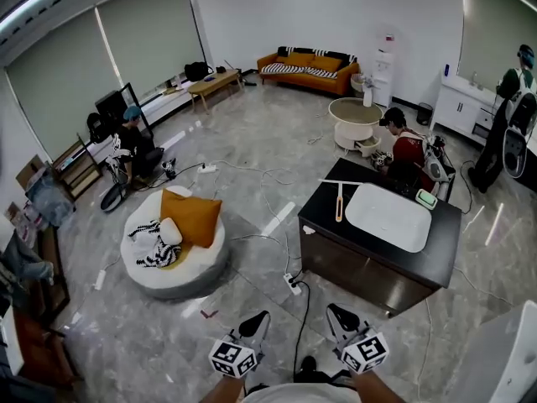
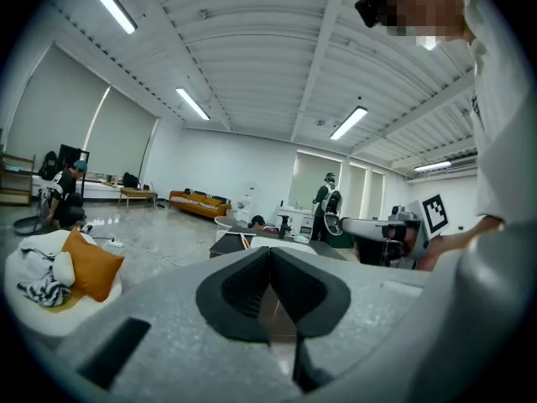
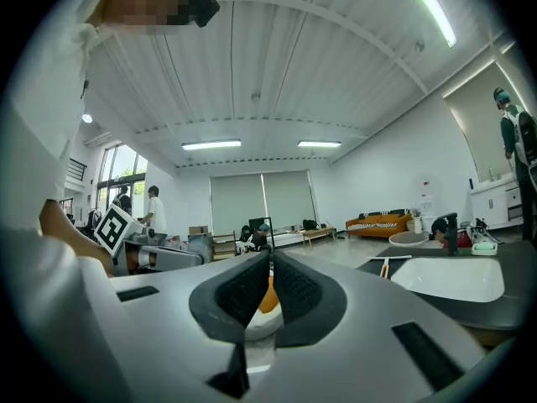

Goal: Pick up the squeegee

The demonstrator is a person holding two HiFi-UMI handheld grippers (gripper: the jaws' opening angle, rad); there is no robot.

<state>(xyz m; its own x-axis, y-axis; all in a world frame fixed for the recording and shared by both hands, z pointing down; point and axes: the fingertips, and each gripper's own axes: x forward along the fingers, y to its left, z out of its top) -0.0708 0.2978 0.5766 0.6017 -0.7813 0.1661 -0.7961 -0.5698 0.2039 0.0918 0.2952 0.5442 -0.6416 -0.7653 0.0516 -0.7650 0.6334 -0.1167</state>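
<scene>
The squeegee (image 1: 339, 200), with an orange handle and a pale crossbar blade, lies flat on the far left part of the black table (image 1: 329, 222), beside a white basin (image 1: 388, 217). Both grippers sit low at the near edge of the head view, well short of the table. My left gripper (image 1: 256, 322) is shut with nothing in it, its pads touching (image 2: 269, 257). My right gripper (image 1: 339, 316) is also shut and empty (image 3: 269, 259). The squeegee (image 2: 245, 241) shows small and far off in the left gripper view, and as an orange handle (image 3: 384, 267) on the table edge in the right gripper view.
A round white pouf (image 1: 172, 267) with an orange cushion stands on the floor to the left. A power strip (image 1: 293, 285) and cables lie in front of the table. A person (image 1: 404, 149) sits behind the table; others are at the far left and right. An orange sofa (image 1: 307, 68) lines the back wall.
</scene>
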